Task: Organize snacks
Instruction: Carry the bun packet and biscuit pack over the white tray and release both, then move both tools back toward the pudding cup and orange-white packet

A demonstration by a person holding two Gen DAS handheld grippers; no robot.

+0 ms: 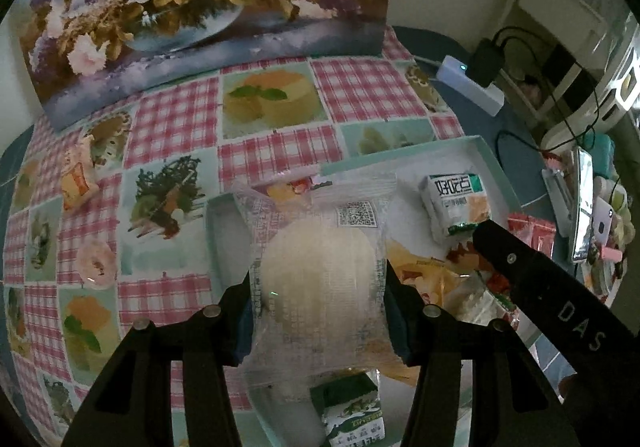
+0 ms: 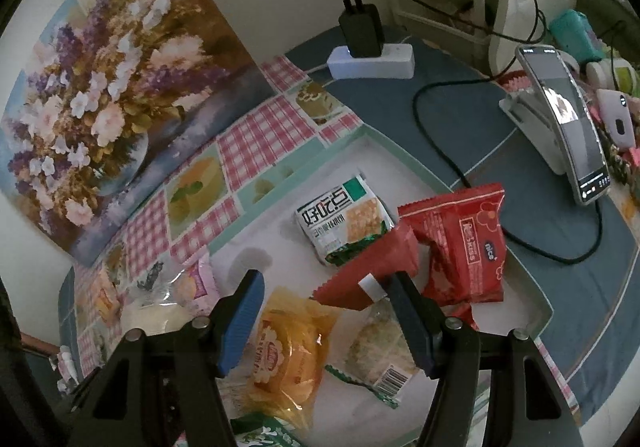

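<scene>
Clear plastic wraps the pale round bun [image 1: 320, 279] that the left gripper [image 1: 318, 311] clamps between its fingers [image 1: 244, 323], pads pressing both sides; the packet's long axis runs away from the camera, its QR-code end pointing toward the far wall. It hangs over the near left part of the white tray [image 1: 496, 163], above a green-and-white carton [image 1: 352, 411]. The right gripper [image 2: 324, 311] hovers with fingers [image 2: 240, 323] spread and gripping nothing, over an orange cake packet [image 2: 288, 355] and a clear pastry wrapper [image 2: 380, 347] lying in the tray. Beyond them lie red packets [image 2: 460, 247] and a green-and-white cracker packet [image 2: 344, 219], its long axis slanting from near right toward far left. Farther across the checked counter [image 1: 172, 119] a flower painting [image 1: 180, 7] leans on the wall.
</scene>
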